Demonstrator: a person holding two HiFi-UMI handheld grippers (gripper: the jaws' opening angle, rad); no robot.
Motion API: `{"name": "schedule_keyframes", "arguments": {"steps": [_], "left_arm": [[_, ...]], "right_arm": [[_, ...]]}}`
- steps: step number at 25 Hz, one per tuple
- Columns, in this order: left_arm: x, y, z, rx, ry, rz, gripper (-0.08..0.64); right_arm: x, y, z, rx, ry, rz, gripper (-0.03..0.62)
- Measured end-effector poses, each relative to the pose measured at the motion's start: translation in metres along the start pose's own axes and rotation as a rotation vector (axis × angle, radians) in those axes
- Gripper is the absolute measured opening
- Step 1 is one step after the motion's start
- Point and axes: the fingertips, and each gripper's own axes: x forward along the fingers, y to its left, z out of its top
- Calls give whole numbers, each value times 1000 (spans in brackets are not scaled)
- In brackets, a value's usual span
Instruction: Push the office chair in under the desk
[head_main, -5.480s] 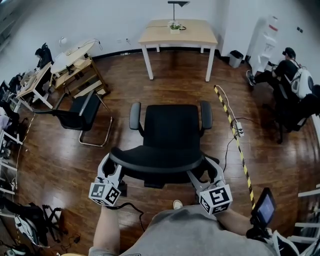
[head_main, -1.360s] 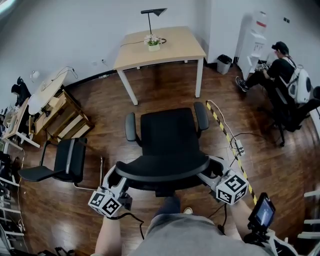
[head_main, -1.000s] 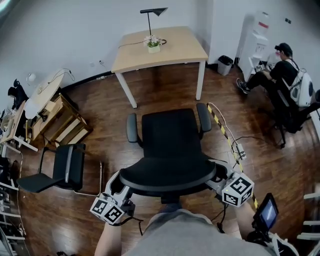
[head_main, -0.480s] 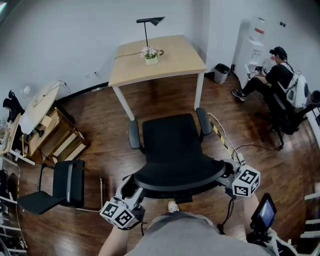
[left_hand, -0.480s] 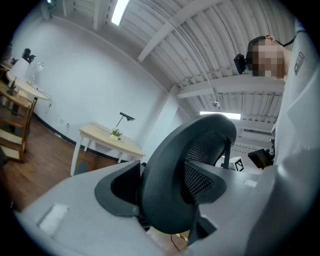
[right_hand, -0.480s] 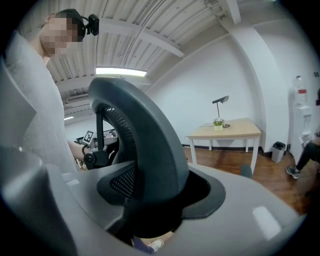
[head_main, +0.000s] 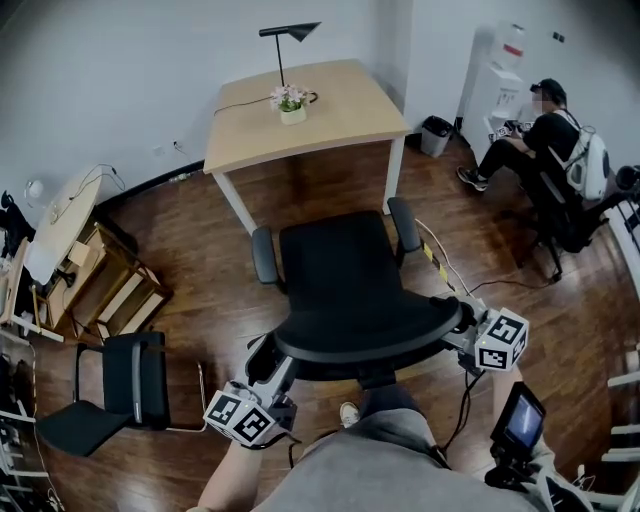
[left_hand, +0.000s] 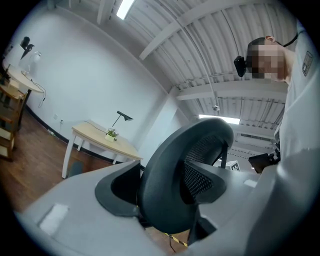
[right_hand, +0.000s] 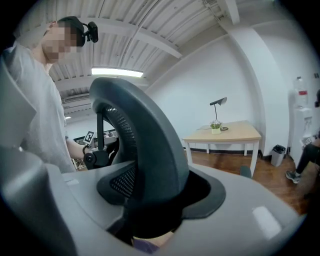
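With left gripper (head_main: 272, 356) and right gripper (head_main: 456, 334) clamping the office chair (head_main: 345, 290), even pushes should have held it toward the twelve-o'clock desk (head_main: 330, 110).

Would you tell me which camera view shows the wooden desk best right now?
The head view: the desk shows whole from above, tabletop and white legs, beyond the office chair. Both gripper views show it only small and side-on in the distance, beside the chair's backrest.
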Motion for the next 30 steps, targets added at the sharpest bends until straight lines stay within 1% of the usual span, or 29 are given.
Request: {"name": "schedule_keyframes", "arguments": {"steps": [6,14,20,27,30], "left_arm": [[30,21,10,-3,2,-9,265],[75,48,28,-5,10,9,267],[112,74,42,-3,8,34,270],[147,99,53,-5,0,68,275],[174,116,63,2,-2,91,276]], "right_arm": [[20,-30,14,-3,4,6,261],[45,-74,38,-3,15,20,259],[70,-112,56,-5,18,33,259],[96,-147,72,-23,34,70,258],[113,-174,86,-29,41,94,255]]}}
